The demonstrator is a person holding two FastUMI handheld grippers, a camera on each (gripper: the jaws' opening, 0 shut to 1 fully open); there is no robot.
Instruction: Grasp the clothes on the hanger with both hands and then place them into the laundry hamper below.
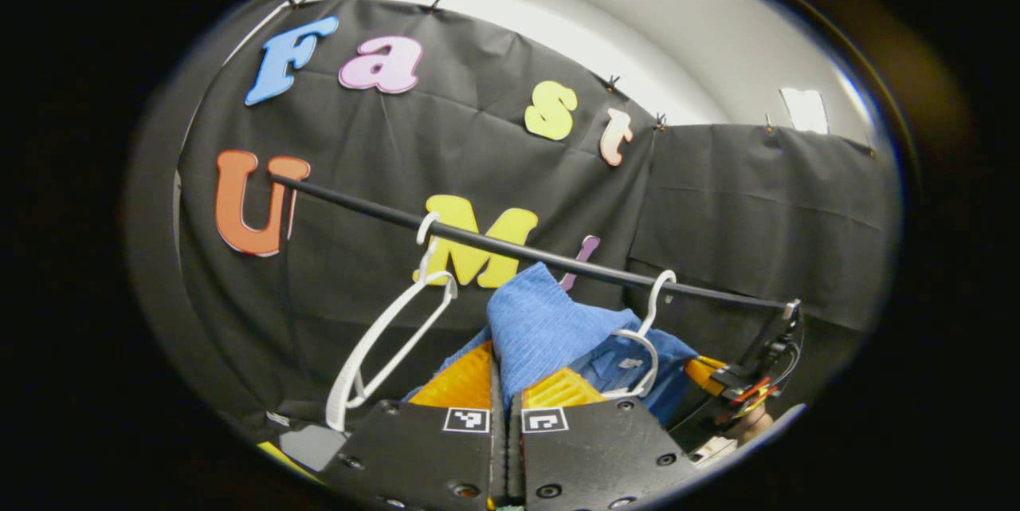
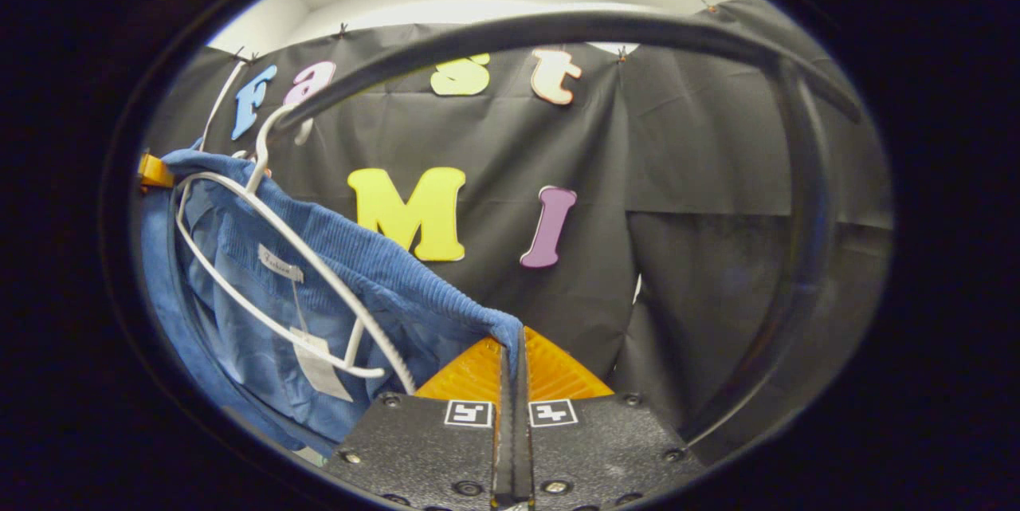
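Observation:
A blue ribbed garment [image 1: 550, 320] hangs on a white hanger [image 1: 647, 340] hooked over a black rail [image 1: 518, 249]. In the left gripper view my left gripper [image 1: 504, 363] is shut on a raised fold of the garment's near shoulder. Farther right, my right gripper [image 1: 705, 371] meets the garment's other side, with a hand [image 1: 749, 423] behind it. The right gripper view has my right gripper [image 2: 514, 343] shut on the garment's [image 2: 263, 296] edge, which stretches left over the hanger [image 2: 279, 256]. The left gripper [image 2: 151, 172] peeks in at the garment's far corner.
An empty white hanger [image 1: 382, 343] hangs on the rail to the left of the garment. The rail [image 2: 558, 25] arches overhead in the right gripper view and bends down into an upright post [image 2: 805, 216] on the right. Black cloth walls stand behind.

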